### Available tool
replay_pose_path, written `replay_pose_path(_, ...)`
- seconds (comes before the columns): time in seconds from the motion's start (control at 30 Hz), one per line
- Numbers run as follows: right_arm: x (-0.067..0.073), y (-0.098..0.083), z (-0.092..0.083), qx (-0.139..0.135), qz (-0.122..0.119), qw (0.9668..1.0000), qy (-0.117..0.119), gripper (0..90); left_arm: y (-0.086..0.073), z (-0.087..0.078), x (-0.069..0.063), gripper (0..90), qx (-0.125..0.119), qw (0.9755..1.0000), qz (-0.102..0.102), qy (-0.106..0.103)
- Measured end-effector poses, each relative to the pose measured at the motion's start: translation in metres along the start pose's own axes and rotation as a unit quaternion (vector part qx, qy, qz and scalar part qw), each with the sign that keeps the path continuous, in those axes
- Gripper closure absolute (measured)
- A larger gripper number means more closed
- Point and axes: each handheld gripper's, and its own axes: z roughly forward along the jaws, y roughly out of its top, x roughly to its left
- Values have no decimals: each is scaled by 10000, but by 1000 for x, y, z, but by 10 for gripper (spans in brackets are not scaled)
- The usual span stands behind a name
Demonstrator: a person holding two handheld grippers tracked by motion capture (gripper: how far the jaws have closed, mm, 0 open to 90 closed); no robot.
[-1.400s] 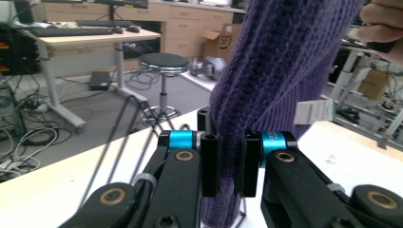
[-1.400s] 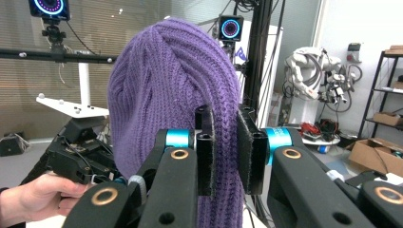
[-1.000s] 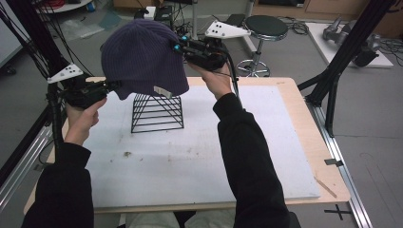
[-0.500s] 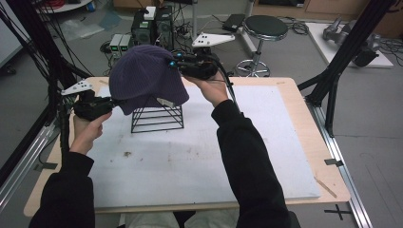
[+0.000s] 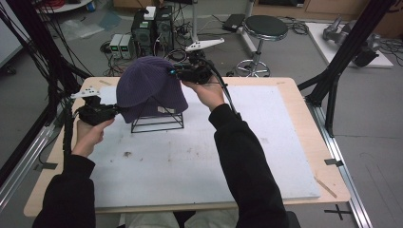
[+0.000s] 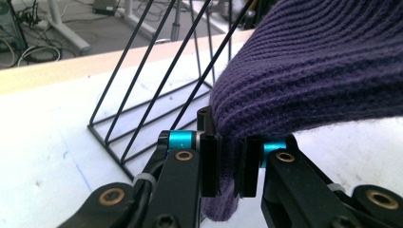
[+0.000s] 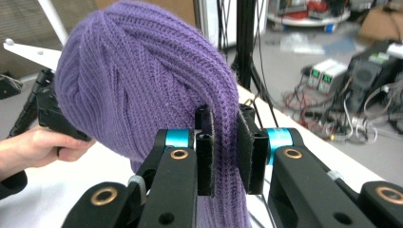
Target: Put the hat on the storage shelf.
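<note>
Both tools, left and right, are clamping the hat by its rim, draping it over the wire stand at upper left; next, settling it down evenly.

Wooden table topped by a scuffed white board; a black wire stand sits directly on the board's far left part.
</note>
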Motion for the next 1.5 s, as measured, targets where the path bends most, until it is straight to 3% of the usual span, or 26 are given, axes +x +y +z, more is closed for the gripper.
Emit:
replay_pose_path(0.13,-3,-7,6,251,104,9996,-119,800,-4,3,4,830,120,9999,-38,9)
replay_pose_path(0.2,-5,-14,7,121,211,9995,-179,801,-6,5,6,830,198,9998,-57,-20)
replay_pose_path(0.27,-10,-22,9,195,362,9990,-157,801,-9,10,6,830,329,9994,-40,-21)
replay_pose_path(0.33,-12,-32,9,151,385,9990,-166,801,-11,14,6,830,445,9990,18,-6)
replay_pose_path(0.5,-15,-44,12,164,440,9988,-121,801,-22,21,11,828,559,9984,-58,22)
replay_pose_path(0.7,-14,-54,22,377,448,9982,-81,801,-34,27,17,828,749,9971,-117,65)
replay_pose_path(1.1,-14,-60,24,456,444,9979,-118,792,-35,27,20,805,754,9967,-297,-41)
replay_pose_path(1.17,-13,-60,24,488,422,9978,-132,758,-36,26,21,777,741,9966,-346,-127)
replay_pose_path(1.23,-12,-60,24,496,457,9976,-156,670,-36,25,22,704,683,9962,-478,-260)
replay_pose_path(1.33,-10,-61,25,659,397,9963,-377,492,-35,21,22,465,571,9966,-568,-176)
replay_pose_path(1.4,-10,-61,24,748,398,9956,-410,365,-34,16,21,366,456,9974,-550,-99)
replay_pose_path(1.5,-12,-61,17,855,422,9939,-554,267,-32,8,18,282,318,9978,-572,-61)
